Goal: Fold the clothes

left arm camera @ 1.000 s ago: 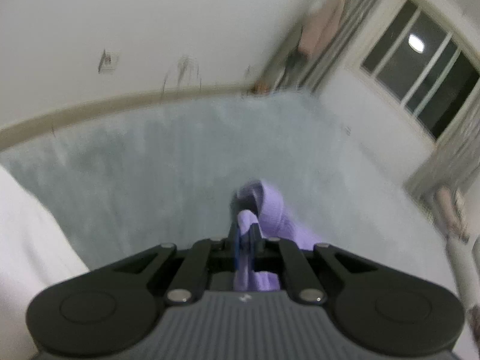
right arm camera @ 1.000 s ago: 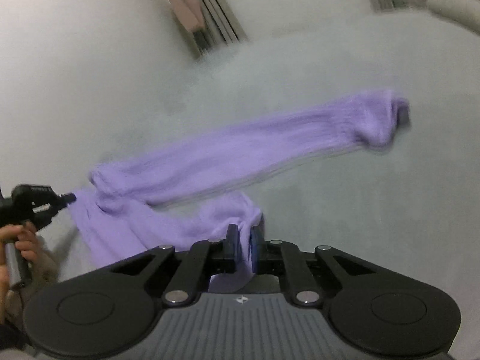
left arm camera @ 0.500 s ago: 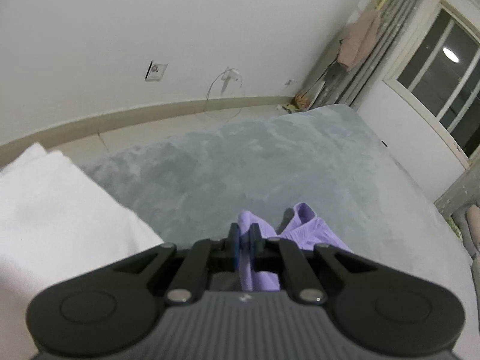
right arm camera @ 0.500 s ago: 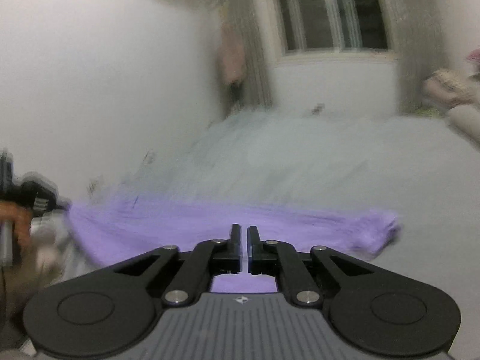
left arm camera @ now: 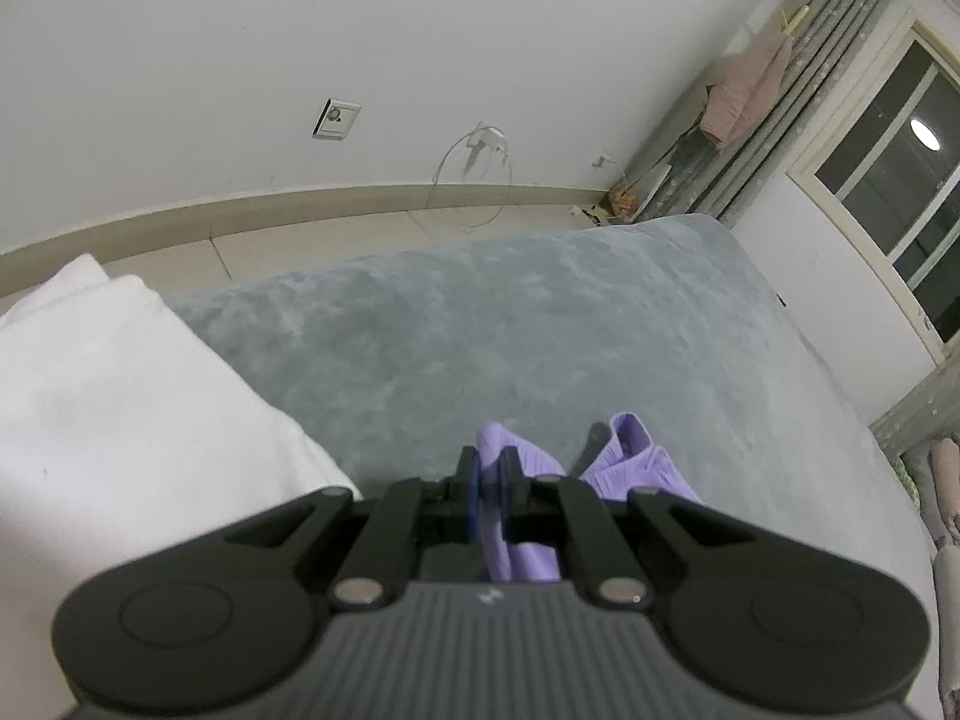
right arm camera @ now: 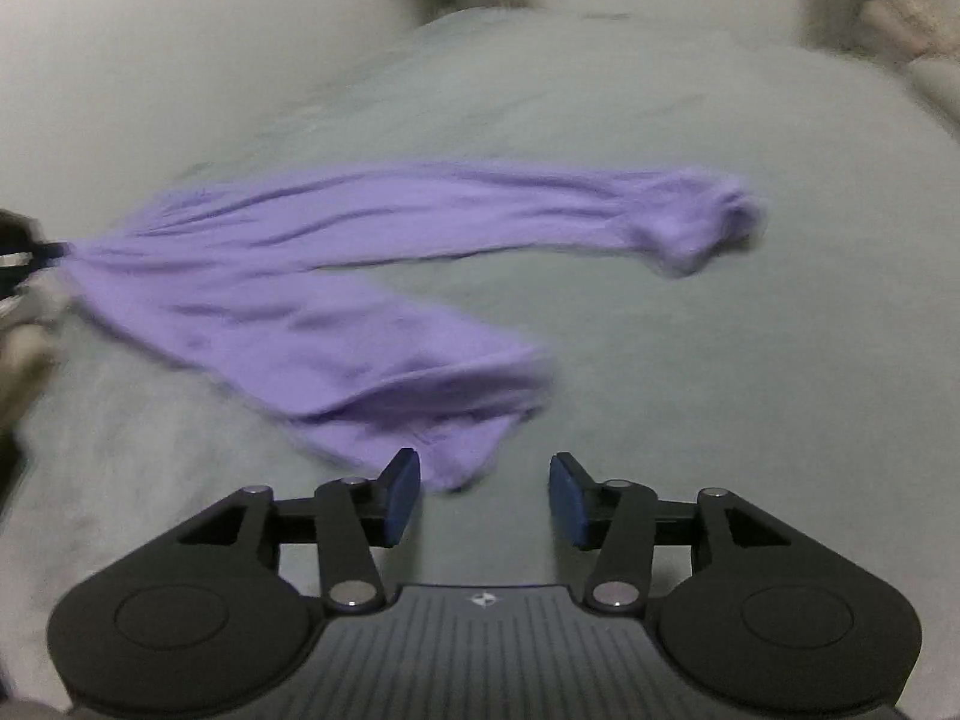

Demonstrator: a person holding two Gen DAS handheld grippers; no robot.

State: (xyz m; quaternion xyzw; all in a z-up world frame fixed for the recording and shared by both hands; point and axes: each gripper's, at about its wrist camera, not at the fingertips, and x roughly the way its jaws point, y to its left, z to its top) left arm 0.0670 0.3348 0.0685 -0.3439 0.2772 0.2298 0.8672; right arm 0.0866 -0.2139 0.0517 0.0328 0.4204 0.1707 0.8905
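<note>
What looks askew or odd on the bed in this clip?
The purple garment lies skewed and wrinkled on the grey blanket, its far end bunched. One corner is pinched in the left gripper; the right gripper is opening, nothing pressed between its fingers.

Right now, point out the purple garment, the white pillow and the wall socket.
purple garment (right arm camera: 312, 306): right wrist view, on the flat middle of the cloth.
white pillow (left arm camera: 120, 420): left wrist view, on its broad top face.
wall socket (left arm camera: 336, 118): left wrist view, on the centre of its plate.
</note>
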